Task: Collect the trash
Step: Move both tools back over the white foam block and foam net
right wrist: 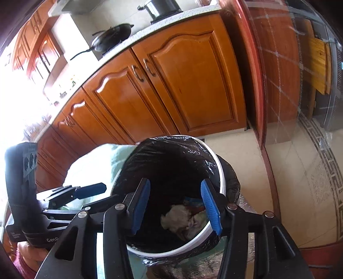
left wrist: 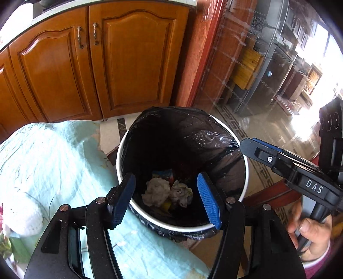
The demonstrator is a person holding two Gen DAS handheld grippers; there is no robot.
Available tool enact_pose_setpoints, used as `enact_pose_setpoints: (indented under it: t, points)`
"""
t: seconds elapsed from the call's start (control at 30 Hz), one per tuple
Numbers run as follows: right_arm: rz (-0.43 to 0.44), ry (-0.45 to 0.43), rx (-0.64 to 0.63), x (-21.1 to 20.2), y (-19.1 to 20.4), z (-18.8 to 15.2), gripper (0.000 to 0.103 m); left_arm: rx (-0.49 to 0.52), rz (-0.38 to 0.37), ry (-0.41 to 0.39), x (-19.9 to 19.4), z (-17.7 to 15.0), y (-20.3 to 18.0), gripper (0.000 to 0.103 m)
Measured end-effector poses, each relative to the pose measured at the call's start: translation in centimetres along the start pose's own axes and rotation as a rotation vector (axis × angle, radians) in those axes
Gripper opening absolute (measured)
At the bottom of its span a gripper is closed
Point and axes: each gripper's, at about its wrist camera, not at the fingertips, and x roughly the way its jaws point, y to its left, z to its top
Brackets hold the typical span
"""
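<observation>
Left hand-held gripper (left wrist: 166, 198) and right hand-held gripper (right wrist: 175, 206) both wide, empty, over bin (left wrist: 244, 186); tissues (left wrist: 158, 192) inside, likely just dropped.

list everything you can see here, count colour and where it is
trash bin: one, white rim, on the floor in front of the cabinets
bin liner: one, black, lining the bin and folded over its rim
crumpled paper: two wads, whitish, at the bottom of the bin
wrapper: one, blue and red, at the bottom behind the paper
cloth: one, pale green, left of the bin
cabinets: orange-brown wood, behind the bin
wok: one, black, on the countertop
pot: one, dark, on the countertop further right
left gripper: one, black with blue pads, open over the bin
right gripper: one, black with blue pads, open over the bin
</observation>
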Motion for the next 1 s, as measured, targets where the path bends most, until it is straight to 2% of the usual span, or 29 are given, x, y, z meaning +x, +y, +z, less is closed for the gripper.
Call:
enact_pose_setpoints:
  t: [0.2, 0.37, 0.73, 1.0]
  points:
    - [0.035, -0.06, 0.029, -2.1, 0.4, -1.3, 0.061, -0.063, -0.005, -0.049, -3.3, -2.7, 1.8, 0.061]
    - [0.073, -0.07, 0.046, -2.7, 1.6, -3.2, 0.07, -0.143, -0.006, -0.083, -6.0, -5.9, 4.0, 0.062]
    - [0.145, -0.032, 0.045, -2.6, 5.6, -7.2, 0.072, -0.282, 0.029, -0.123, -10.4, -12.2, 9.1, 0.062]
    - [0.184, 0.023, 0.008, -1.5, 9.3, -9.4, 0.072, -0.315, 0.065, -0.158, -13.8, -15.8, 12.0, 0.062]
